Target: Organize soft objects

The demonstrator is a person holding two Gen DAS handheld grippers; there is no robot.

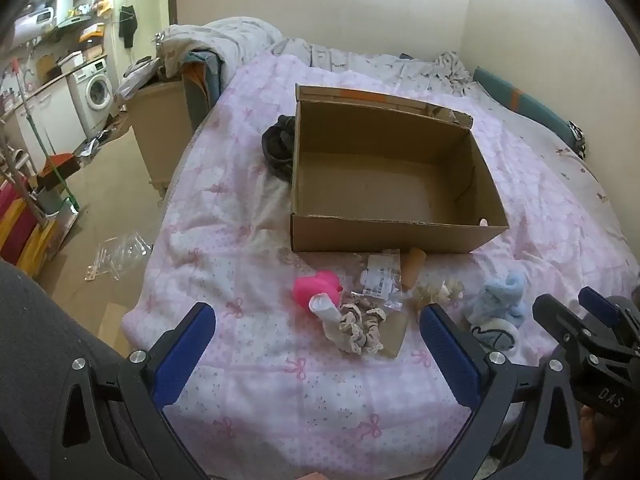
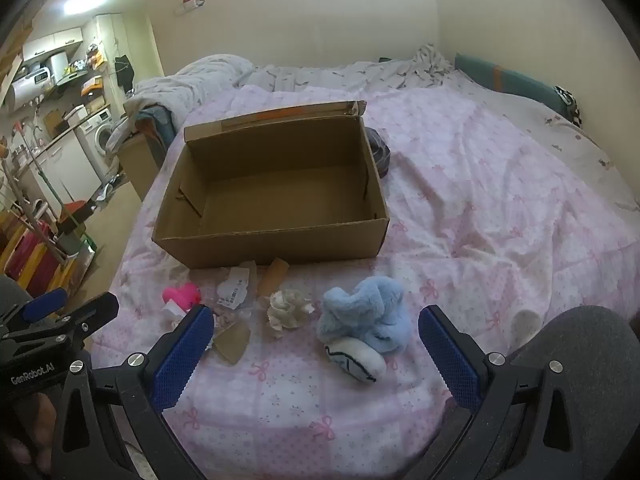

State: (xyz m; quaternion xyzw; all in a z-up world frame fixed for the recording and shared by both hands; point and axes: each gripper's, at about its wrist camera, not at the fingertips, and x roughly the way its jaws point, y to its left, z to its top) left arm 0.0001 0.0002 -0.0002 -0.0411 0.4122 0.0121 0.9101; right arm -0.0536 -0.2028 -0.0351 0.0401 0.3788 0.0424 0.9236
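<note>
We hold both tools low over the near edge of the bed [image 2: 500,200], each spread wide with nothing between its fingers — the left tool [image 1: 318,344] and the right tool [image 2: 316,350] are both released. The soft things lie in a loose row just ahead of the tools, and the open cardboard box [image 2: 272,236], with nothing visible inside it, stands beyond that row, so whatever we lift must travel forward and over the box's near wall. The relation that matters is which tool each piece falls to: the blue fluffy bundle [image 2: 366,312] with a white piece tucked beneath it sits squarely ahead of the right tool, between its fingers' lines, its bulk running roughly across the tool's opening; for the left tool the same bundle [image 1: 498,304] lies off beyond its right finger. The lace scrunchie [image 1: 362,330] and the pink toy [image 1: 316,286] lie straight ahead of the left tool, and the cream scrunchie [image 2: 288,308] falls between the two tools. Paper scraps, a label packet [image 1: 380,276] and a cardboard tube [image 1: 414,268] are mixed in, just short of the box. We judge the right tool nearer the blue bundle — a short push forward and down should reach it.
</note>
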